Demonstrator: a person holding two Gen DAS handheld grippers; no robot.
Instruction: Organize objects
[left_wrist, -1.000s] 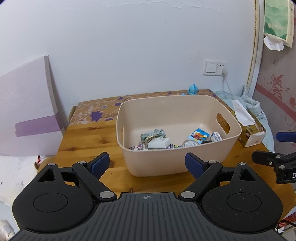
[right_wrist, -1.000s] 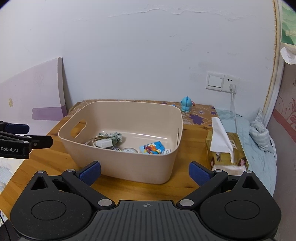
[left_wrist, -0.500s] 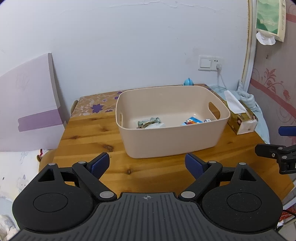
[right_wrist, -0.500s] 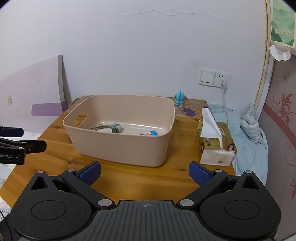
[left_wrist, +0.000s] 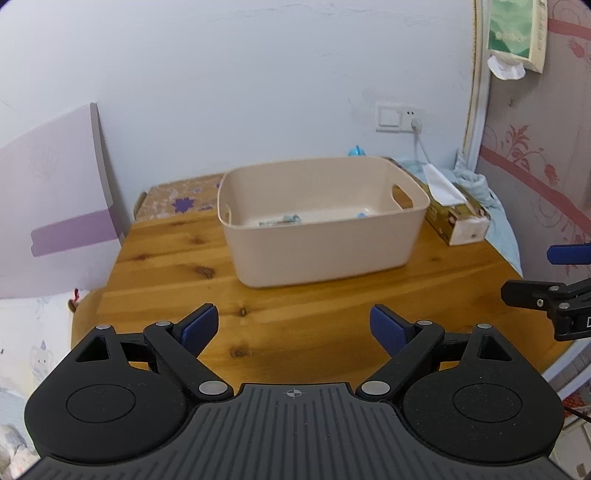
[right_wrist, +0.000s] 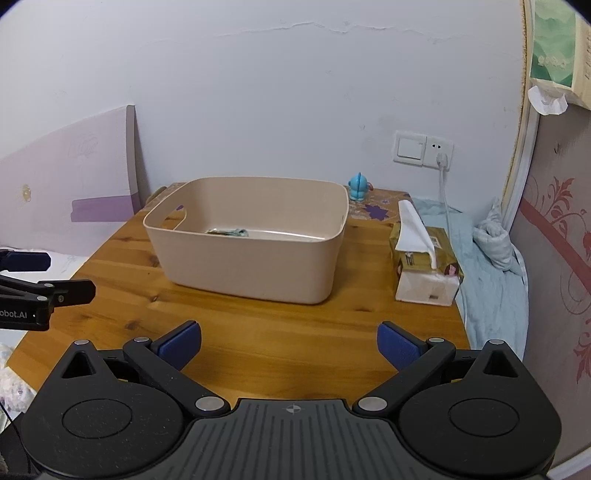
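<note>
The beige bin (left_wrist: 325, 221) at frame centre on the desk (left_wrist: 295, 317) looks light, rigid plastic (best taken by its cut-out handles); left hand-held gripper (left_wrist: 293, 326) and right hand-held gripper (right_wrist: 290, 341) both gape, empty.

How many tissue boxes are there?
2. One tissue box sits on the table, right of the basket. Another tissue box hangs high on the wall at the right. No others show.

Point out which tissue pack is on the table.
The gold tissue box beside the beige bin; the green tissue pack hangs high on the wall instead.
</note>
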